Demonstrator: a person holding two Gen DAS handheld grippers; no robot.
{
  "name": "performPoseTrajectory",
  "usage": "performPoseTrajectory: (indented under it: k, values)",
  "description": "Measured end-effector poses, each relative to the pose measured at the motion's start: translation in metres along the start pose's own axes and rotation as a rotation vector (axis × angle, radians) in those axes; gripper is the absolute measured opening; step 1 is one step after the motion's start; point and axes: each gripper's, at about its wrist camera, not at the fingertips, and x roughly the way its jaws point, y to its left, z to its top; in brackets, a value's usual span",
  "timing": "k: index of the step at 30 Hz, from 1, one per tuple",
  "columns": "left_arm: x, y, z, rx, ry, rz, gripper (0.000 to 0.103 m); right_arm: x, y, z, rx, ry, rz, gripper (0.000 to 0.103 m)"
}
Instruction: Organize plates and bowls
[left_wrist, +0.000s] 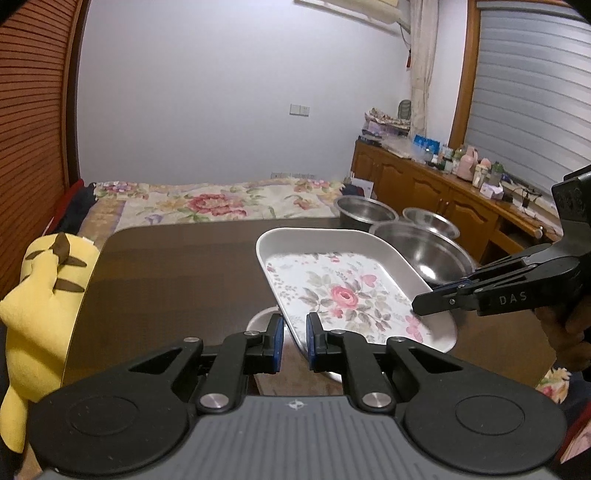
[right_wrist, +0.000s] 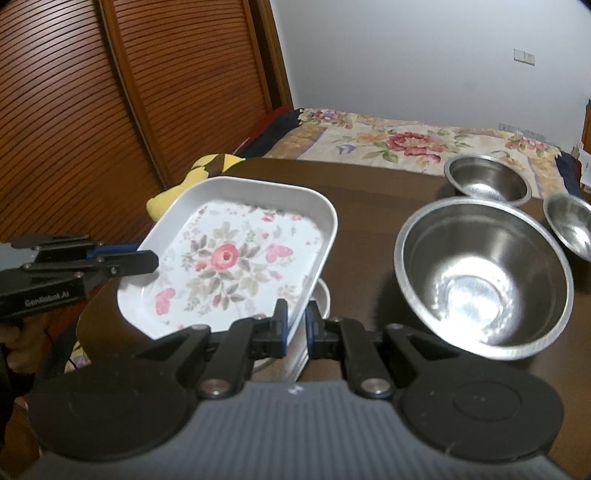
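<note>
A white rectangular plate with a pink rose print (left_wrist: 343, 291) (right_wrist: 229, 254) is held tilted above the dark table (left_wrist: 166, 273). My left gripper (left_wrist: 294, 334) is shut on its near left edge, and also shows from the side in the right wrist view (right_wrist: 147, 260). My right gripper (right_wrist: 295, 325) is shut on the plate's opposite edge, and shows in the left wrist view (left_wrist: 421, 306). A white round dish (left_wrist: 258, 319) (right_wrist: 323, 295) lies on the table under the plate, mostly hidden. Three steel bowls stand to the right: a large one (right_wrist: 484, 273) (left_wrist: 421, 251) and two smaller ones (right_wrist: 487, 179) (right_wrist: 570, 225).
A yellow plush toy (left_wrist: 40, 295) sits at the table's left edge. A bed with a floral cover (left_wrist: 221, 199) lies beyond the table. A wooden cabinet with bottles (left_wrist: 443, 184) stands at the right, slatted wooden doors (right_wrist: 92, 92) at the left.
</note>
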Motion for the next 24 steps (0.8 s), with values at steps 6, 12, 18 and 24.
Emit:
performPoseTrajectory:
  k: [6,12,18,24]
  values:
    - [0.005,-0.003,-0.017,-0.002,0.041,0.009,0.013,0.004,0.003,-0.014,-0.009,0.009,-0.011,0.012]
    - [0.002,-0.005,-0.026,-0.007,0.046,0.039,0.013,0.003,0.006,-0.024,0.018,-0.027,-0.006,0.012]
    - [0.005,-0.008,-0.030,0.001,0.055,0.052,0.013,0.000,0.006,-0.033,0.034,-0.065,-0.008,0.012]
    - [0.014,-0.006,-0.029,-0.003,0.073,0.056,0.013,-0.001,0.006,-0.037,0.037,-0.098,-0.019,0.012]
